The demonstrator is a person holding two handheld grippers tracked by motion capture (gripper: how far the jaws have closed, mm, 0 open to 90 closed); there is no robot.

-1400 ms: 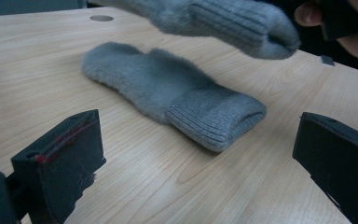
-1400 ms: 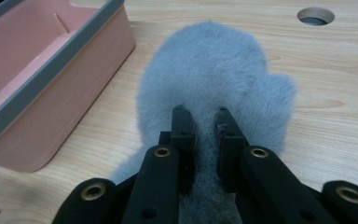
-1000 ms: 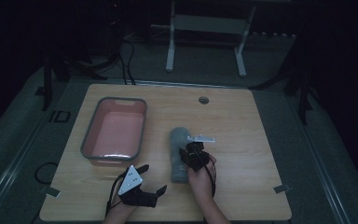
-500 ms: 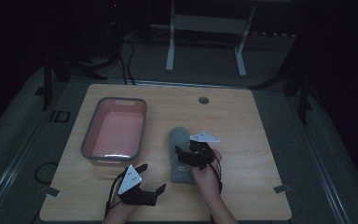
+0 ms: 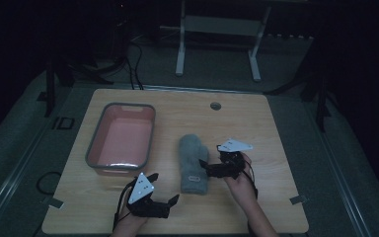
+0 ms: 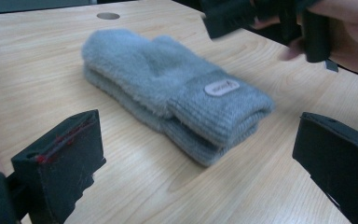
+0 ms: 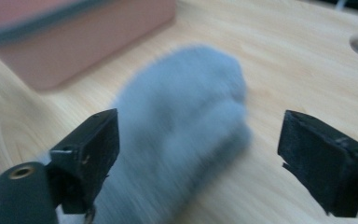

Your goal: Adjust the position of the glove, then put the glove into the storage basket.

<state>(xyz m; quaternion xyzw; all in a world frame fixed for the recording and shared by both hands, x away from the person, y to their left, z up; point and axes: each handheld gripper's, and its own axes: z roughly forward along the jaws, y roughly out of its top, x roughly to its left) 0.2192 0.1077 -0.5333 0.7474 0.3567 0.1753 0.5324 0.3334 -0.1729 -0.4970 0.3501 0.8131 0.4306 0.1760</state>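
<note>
Fluffy grey knit mitten pair [image 5: 194,163] flat on pale wooden table [image 5: 271,128]; right gripper [image 5: 211,170] just beside, jaws just opened wide, nothing held; left gripper [image 5: 164,195] gaping, empty; pink plastic tub [image 5: 121,140] nearby.

The setting looks like a lab or recording studio rather than a home. A single pale wooden desk [image 5: 276,128] with a round cable hole [image 5: 215,105] stands alone on grey carpet [image 5: 355,163] in a darkened room. Black cables [image 5: 133,64] trail across the floor behind it, a white metal stand [image 5: 217,44] sits farther back, and dark tripod-like legs [image 5: 321,98] rise at both sides of the desk.
</note>
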